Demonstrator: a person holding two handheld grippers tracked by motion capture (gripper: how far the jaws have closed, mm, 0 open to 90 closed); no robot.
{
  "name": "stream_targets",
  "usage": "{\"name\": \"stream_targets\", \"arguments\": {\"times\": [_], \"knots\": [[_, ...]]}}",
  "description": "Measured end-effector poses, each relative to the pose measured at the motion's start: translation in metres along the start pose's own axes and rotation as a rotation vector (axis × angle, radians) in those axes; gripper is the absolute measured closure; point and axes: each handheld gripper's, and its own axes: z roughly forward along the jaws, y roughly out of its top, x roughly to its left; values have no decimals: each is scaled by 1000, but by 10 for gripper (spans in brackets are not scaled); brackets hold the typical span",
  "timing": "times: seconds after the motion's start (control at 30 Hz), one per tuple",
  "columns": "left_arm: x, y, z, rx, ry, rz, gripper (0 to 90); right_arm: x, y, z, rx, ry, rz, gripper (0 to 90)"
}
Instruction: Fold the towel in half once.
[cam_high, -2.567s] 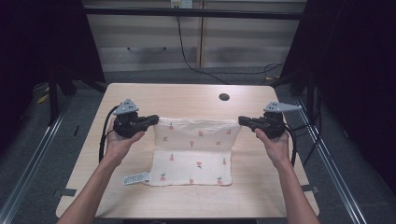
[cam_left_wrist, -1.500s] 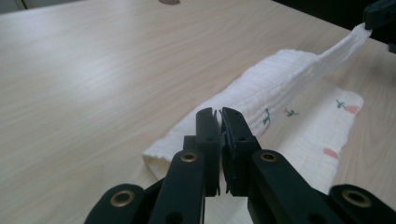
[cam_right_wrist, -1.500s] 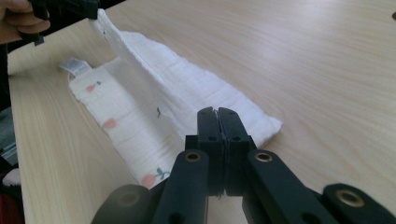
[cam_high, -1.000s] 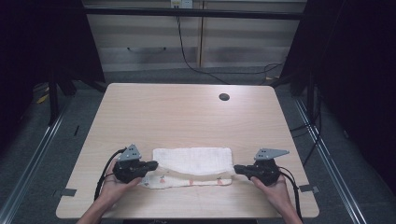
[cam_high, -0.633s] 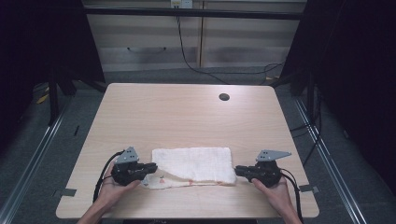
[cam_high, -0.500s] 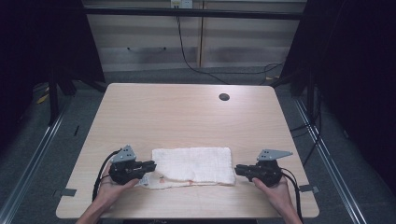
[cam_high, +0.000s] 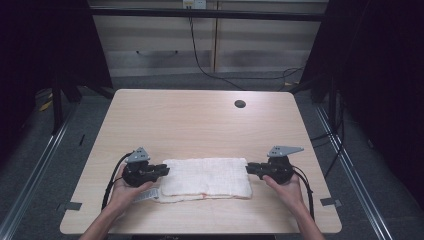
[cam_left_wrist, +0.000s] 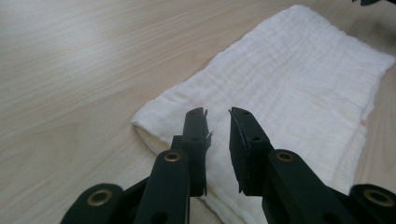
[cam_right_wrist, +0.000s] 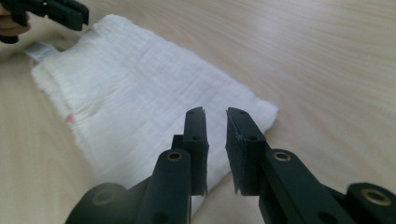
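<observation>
High view: the folded cloth (cam_high: 206, 176) is soft and limp; grip it at an end corner. Left gripper (cam_high: 164, 170) and right gripper (cam_high: 248, 168) jaws are parted, empty.

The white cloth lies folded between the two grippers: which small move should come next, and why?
Probably draw both grippers back from the cloth. It lies flat, folded into a long strip on the table. The left gripper and the right gripper each have their jaws parted with nothing between them, one at each short end, so the fold looks released.
</observation>
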Motion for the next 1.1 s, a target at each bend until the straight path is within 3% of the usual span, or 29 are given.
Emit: {"name": "stream_targets", "arguments": {"times": [0.17, 0.47, 0.77, 0.9, 1.0, 1.1], "knots": [[0, -6, 9, 55, 13, 23, 770, -19, 13, 21, 10, -52, 15, 789], [2, -7, 10, 44, 29, 30, 774, -34, 21, 48, 15, -59, 30, 747], [10, -7, 9, 37, 42, 12, 771, -32, 14, 58, 71, -40, 30, 678], [10, -8, 9, 35, 41, 8, 771, -29, 13, 62, 94, -45, 8, 648], [11, -8, 9, 35, 41, 9, 770, -27, 14, 64, 98, -51, -10, 652], [11, -8, 9, 35, 40, 8, 766, -22, 14, 65, 109, -51, -53, 739]]}}
